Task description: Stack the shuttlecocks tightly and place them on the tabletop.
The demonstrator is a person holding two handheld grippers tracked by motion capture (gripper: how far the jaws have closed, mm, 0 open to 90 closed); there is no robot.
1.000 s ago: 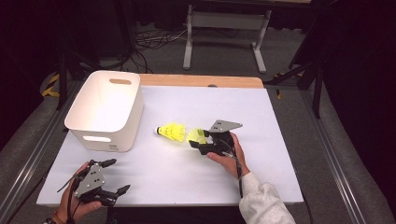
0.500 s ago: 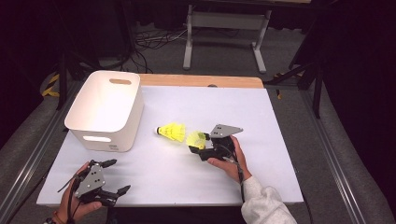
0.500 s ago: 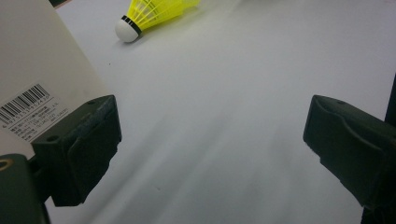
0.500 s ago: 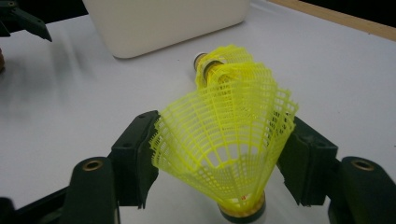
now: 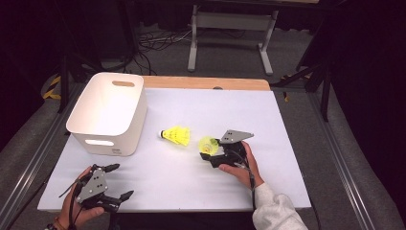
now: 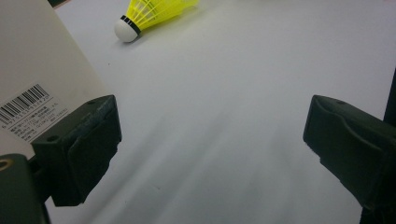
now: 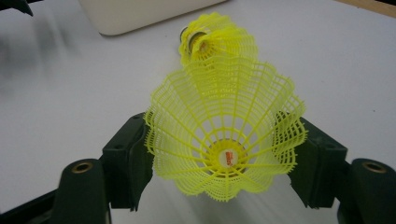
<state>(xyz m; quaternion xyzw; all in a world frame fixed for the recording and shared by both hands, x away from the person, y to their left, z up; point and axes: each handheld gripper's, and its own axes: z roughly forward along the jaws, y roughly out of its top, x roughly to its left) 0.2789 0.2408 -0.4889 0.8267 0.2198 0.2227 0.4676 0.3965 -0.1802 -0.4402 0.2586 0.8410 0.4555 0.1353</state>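
Two yellow mesh shuttlecocks are on the white table [image 5: 287, 124]. One shuttlecock [image 5: 176, 135] [image 6: 149, 11] [image 7: 210, 35] lies on its side near the middle, white cork toward the bin. The other shuttlecock [image 5: 208, 144] [image 7: 224, 135] sits between the jaws of my right gripper [image 5: 210, 151] [image 7: 219, 158], its open skirt facing the gripper. The jaws have just been opening; the skirt looks round and unsqueezed, its rim at the pads. At the near left my left gripper [image 5: 122, 180] [image 6: 210, 135] stands open and empty, low over the table.
A white plastic bin [image 5: 107, 112] with handle slots stands at the left; its wall with a barcode label [image 6: 32, 70] is close beside the left gripper's jaw. A wooden strip [image 5: 206, 82] runs along the table's far edge.
The right gripper and the shuttlecock between its jaws have shifted slightly toward the near right. The left gripper has stayed put.
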